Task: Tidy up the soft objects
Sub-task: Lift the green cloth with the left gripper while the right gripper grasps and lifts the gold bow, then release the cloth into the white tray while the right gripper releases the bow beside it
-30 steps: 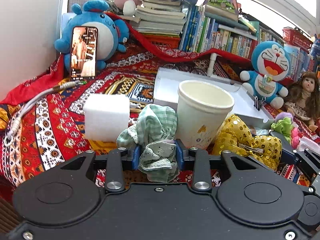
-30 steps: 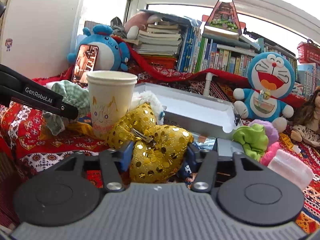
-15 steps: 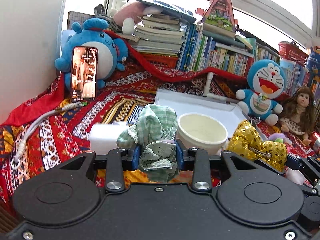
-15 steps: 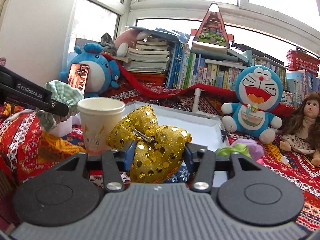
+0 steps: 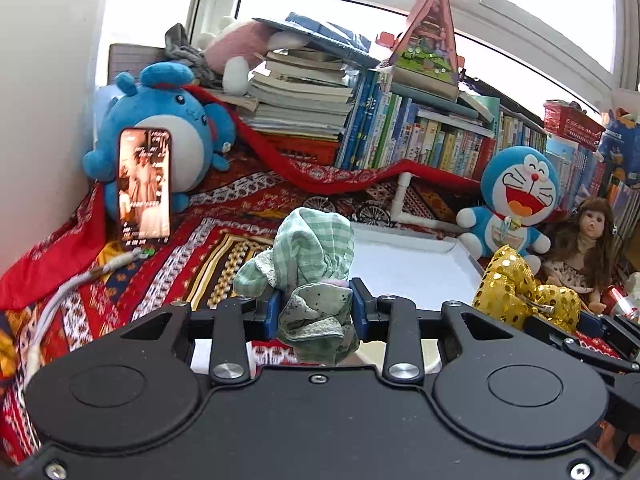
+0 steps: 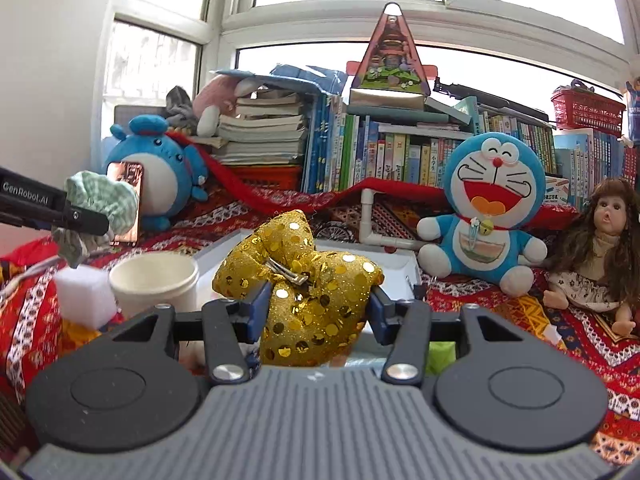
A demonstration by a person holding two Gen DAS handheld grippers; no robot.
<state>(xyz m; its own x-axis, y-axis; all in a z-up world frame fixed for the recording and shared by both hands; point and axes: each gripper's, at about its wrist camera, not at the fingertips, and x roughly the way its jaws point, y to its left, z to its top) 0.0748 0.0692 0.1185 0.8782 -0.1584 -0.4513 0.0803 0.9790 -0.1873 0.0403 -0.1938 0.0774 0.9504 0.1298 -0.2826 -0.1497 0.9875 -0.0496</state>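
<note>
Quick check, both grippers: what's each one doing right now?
Left gripper: closed on the green checked cloth, held off the table.
Right gripper: closed on the gold sequin bow, also held up.

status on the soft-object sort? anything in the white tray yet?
Done: nothing visible; the part of the white tray in view is bare. In hand: left hand-held gripper clamps the green checked cloth; right hand-held gripper clamps the gold sequin bow, both held up near the tray. Left: placing both, plus a green soft item low behind the right hand-held gripper.
</note>
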